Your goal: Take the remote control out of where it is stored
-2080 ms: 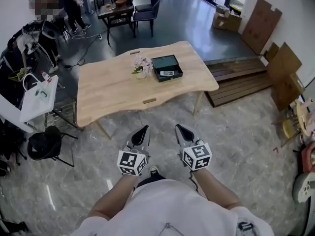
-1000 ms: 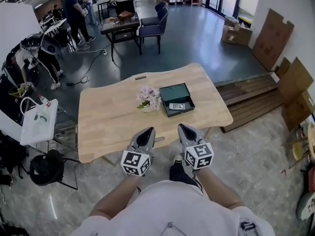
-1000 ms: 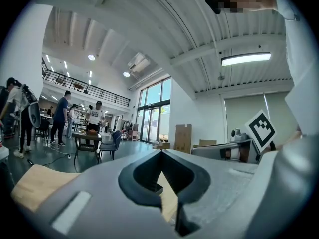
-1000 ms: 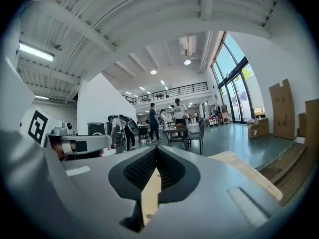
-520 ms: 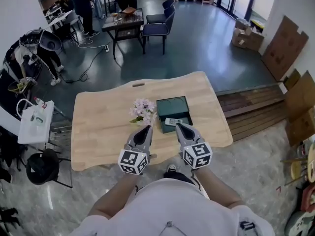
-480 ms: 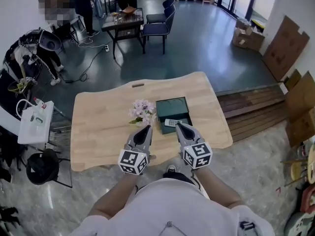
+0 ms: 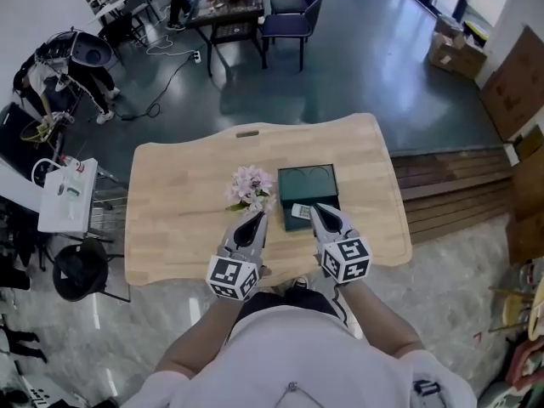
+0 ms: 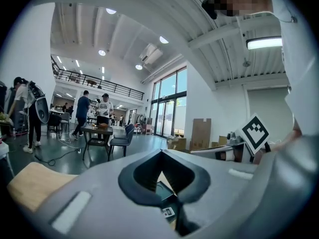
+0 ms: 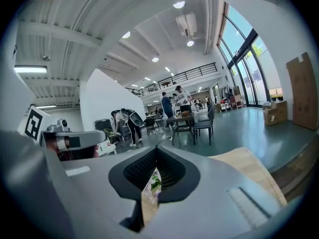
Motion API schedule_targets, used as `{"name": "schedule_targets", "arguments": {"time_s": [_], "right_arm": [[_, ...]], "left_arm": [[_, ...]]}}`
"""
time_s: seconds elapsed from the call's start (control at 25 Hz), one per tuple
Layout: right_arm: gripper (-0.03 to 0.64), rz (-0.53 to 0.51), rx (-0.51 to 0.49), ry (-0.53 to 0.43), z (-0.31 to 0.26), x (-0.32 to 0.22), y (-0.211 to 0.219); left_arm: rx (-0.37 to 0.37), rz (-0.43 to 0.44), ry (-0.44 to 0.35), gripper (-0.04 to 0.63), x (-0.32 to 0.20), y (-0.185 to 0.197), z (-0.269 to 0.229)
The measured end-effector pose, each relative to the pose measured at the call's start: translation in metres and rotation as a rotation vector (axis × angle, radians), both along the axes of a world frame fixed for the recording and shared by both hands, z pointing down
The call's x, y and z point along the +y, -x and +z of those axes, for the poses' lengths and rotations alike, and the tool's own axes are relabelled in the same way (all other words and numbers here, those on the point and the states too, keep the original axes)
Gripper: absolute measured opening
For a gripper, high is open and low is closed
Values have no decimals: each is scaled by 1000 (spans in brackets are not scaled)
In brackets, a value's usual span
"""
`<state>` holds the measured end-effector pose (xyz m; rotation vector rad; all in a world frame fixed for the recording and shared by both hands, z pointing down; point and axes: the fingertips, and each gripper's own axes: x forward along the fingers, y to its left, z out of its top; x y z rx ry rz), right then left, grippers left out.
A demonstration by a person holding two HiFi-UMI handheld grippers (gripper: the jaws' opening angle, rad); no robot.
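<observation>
2 grippers, left gripper (image 7: 254,218) and right gripper (image 7: 320,212), hover over the table (image 7: 178,219) with jaws together and empty, near the remote control (image 7: 301,212) in its dark box (image 7: 308,181).

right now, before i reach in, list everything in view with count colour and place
light wooden table: one, pale wood, straight ahead
shallow open box: one, dark green, right of the table's middle
small rectangular remote control: one, white-grey, inside the box at its near edge
bunch of flowers: one, pink-white, on the table just left of the box
dark dining table: one, far end of the room
blue chairs: two, right of the dining table
cardboard boxes: several, brown, far right
wooden plank platform: one, brown, right of the wooden table
left gripper: one, grey, fingers together, empty, near the flowers
right gripper: one, grey, fingers together, empty, by the remote control
</observation>
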<state>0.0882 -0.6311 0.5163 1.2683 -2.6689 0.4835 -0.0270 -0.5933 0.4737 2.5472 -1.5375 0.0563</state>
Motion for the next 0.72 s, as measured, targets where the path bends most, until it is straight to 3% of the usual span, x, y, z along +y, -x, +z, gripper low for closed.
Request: {"name": "schedule_targets", "arguments": {"time_s": [0.36, 0.72], "right_arm": [[28, -23, 38, 41, 24, -33, 23], [28, 15, 101, 226, 95, -61, 27]], "left_arm": [[24, 14, 49, 1, -40, 16, 29], [42, 68, 155, 1, -59, 23, 80]]}}
